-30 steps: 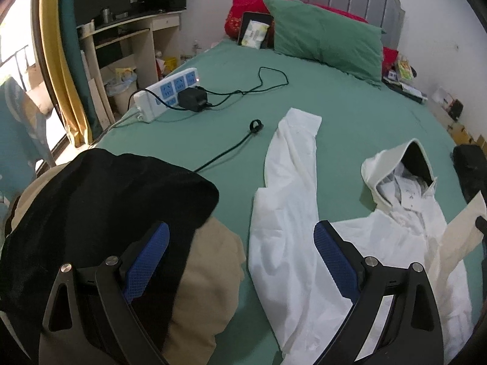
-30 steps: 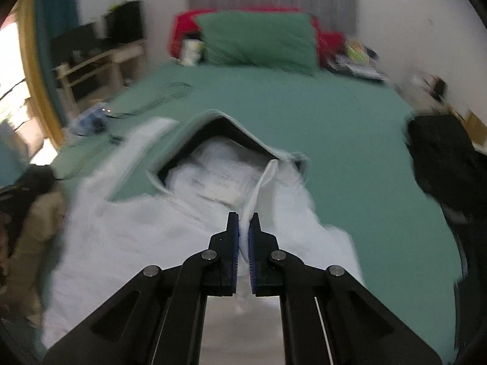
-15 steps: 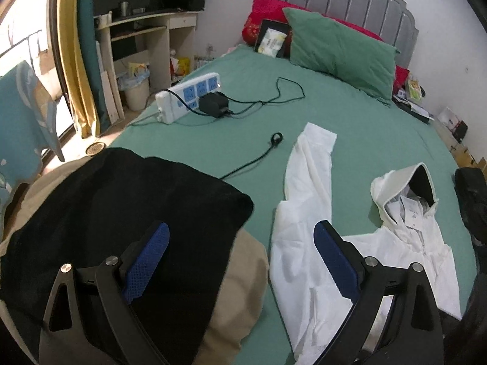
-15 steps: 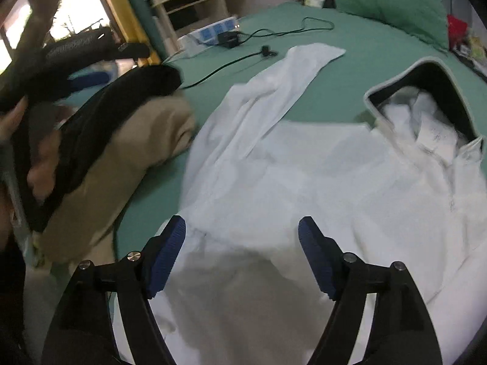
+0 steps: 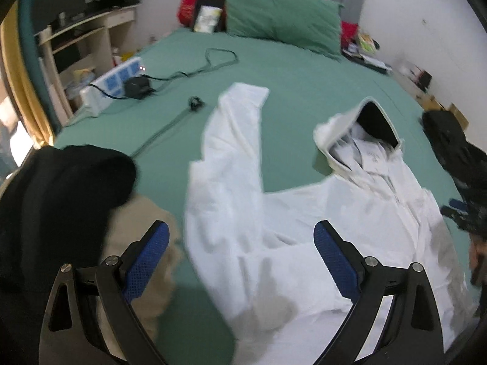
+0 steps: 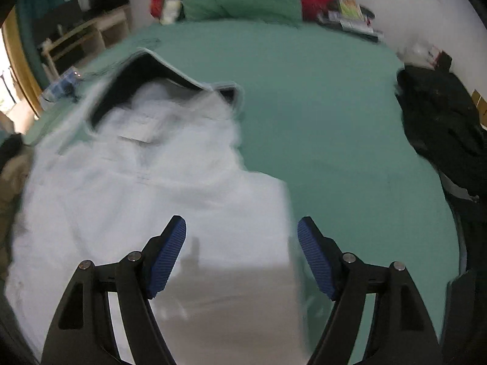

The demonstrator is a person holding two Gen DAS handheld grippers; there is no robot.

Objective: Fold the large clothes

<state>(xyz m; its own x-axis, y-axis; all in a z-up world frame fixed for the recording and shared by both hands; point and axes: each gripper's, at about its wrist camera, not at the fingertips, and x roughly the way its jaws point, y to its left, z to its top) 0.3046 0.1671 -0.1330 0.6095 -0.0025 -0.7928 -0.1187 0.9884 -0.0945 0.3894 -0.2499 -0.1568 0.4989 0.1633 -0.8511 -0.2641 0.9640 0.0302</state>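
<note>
A white hooded jacket lies spread on the green bed, hood toward the pillows and one sleeve stretched up to the left. My left gripper is open and empty, above the jacket's left side. The right wrist view shows the same jacket with its right side folded inward to a straight edge. My right gripper is open and empty, just above that folded edge. The right gripper also shows at the right edge of the left wrist view.
A pile of black and tan clothes lies at the bed's left front. A black garment lies at the right edge. A power strip with charger and cable sits at the far left. Green and red pillows lie at the headboard.
My right gripper let go of the white fabric it pinched, opened, and swung over the jacket's right side. My left gripper moved right, from over the clothes pile toward the jacket.
</note>
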